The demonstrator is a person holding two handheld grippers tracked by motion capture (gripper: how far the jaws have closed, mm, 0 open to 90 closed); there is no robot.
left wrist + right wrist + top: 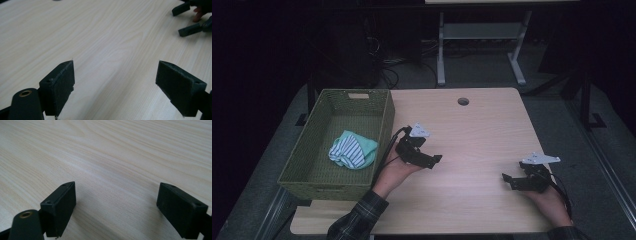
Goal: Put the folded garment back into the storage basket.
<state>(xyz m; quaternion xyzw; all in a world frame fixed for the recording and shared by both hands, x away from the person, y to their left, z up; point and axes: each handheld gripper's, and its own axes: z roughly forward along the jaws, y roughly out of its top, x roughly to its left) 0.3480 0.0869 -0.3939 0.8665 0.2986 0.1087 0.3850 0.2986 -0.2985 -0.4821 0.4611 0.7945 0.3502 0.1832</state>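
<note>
Cloth (353, 150) lies bunched in the green basket (384, 120) at the table's (482, 130) left edge, just left of the left gripper (435, 159) and well apart from the right gripper (507, 179). Both grippers gape wide over bare wood, holding nothing.

The high view is looking forward and down from above the person's side, taking in the whole pale wood-grain tabletop (477, 125). Each gripper view is riding low and close over that same tabletop (105, 37), looking along its own jaws. The left gripper view is also catching the black right gripper (190, 20), shared with the high view (511, 181).
</note>
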